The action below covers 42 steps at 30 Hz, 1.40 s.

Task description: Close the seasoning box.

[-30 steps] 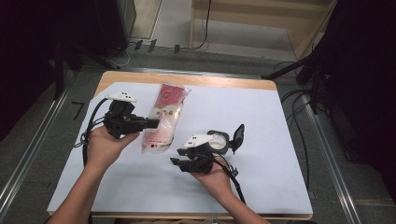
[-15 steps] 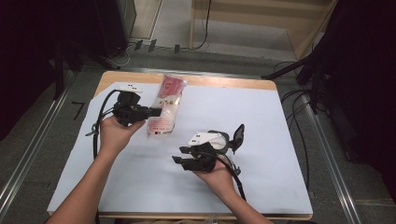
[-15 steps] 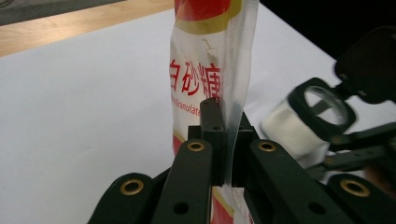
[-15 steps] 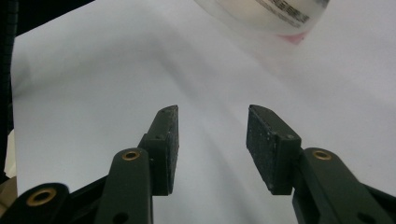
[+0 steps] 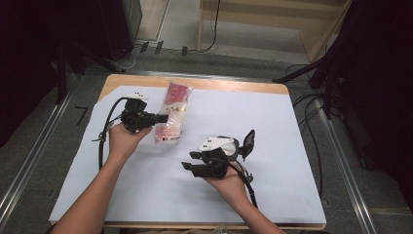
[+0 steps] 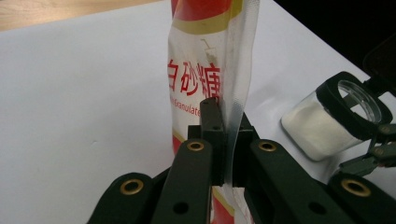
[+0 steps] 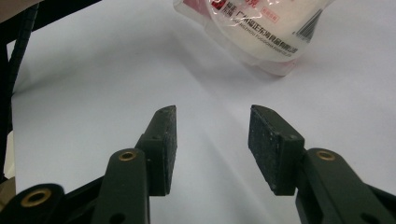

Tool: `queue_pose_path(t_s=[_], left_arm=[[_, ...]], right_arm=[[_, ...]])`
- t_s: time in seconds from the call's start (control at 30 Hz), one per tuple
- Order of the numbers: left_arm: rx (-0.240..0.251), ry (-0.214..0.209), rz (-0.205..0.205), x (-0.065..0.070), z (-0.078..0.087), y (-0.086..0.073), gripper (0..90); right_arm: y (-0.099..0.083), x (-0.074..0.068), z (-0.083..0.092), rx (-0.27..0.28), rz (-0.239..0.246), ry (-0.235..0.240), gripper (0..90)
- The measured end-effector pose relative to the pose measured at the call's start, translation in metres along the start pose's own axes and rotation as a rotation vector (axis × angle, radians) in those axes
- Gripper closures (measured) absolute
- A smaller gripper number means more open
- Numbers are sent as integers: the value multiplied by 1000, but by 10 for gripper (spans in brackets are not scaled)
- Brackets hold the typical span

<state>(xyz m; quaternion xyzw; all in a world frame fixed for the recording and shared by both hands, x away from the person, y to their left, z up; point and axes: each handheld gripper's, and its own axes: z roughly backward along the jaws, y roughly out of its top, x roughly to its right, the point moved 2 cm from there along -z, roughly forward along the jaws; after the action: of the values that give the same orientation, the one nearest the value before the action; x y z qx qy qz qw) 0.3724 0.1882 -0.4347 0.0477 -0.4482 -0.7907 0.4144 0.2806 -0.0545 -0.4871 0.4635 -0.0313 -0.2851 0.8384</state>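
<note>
Left gripper (image 6: pixel 223 140) pinches the clear red-printed plastic sugar bag (image 6: pixel 205 70) by its side seam; right gripper (image 7: pixel 212 135), jaws just opening, empty — next, grab the bag's other edge.

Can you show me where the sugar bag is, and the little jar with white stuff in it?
sugar bag (image 6: pixel 205 70), left gripper view, on its red printed letters.
little jar (image 6: pixel 317 130), left gripper view, on its glass side over the white powder.

Bright, even light falls from above onto the white table sheet (image 5: pixel 272 141), while the room around me stays dark. My jaws cast soft shadows. The near links blur in my own views, and glare glints on the sugar bag (image 6: pixel 210 56).
</note>
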Motion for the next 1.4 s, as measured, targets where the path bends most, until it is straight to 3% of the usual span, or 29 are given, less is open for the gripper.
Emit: queue_pose_path(t_s=[0.33,0.37,0.4,0.43,0.5,0.6,0.77,0.9,1.07,1.1,1.4], left_arm=[[-15,-26,-8,2,9,-14,896],[-40,-54,-20,3,10,-17,896],[-40,-54,-20,3,10,-17,894],[-54,-59,-54,6,13,-22,892],[-59,-44,-59,7,16,-26,886],[-58,-52,-32,6,19,-31,878],[-65,-53,-21,5,24,-38,862],[-67,-48,-44,7,27,-42,852],[-70,-54,-41,7,29,-45,827],[-64,-72,-24,7,30,-46,786],[-42,-79,-9,7,37,-48,677]], right_arm=[[1,0,9,14,4,12,527],[1,0,10,12,3,10,527],[1,0,10,12,3,10,527],[1,0,11,10,1,11,527],[1,1,12,8,1,10,527],[1,0,12,8,5,14,527],[1,-1,12,9,13,18,528],[1,0,13,11,15,15,528],[1,0,14,7,15,12,528],[0,-1,13,5,20,13,528],[-1,-3,11,-5,22,17,529]])
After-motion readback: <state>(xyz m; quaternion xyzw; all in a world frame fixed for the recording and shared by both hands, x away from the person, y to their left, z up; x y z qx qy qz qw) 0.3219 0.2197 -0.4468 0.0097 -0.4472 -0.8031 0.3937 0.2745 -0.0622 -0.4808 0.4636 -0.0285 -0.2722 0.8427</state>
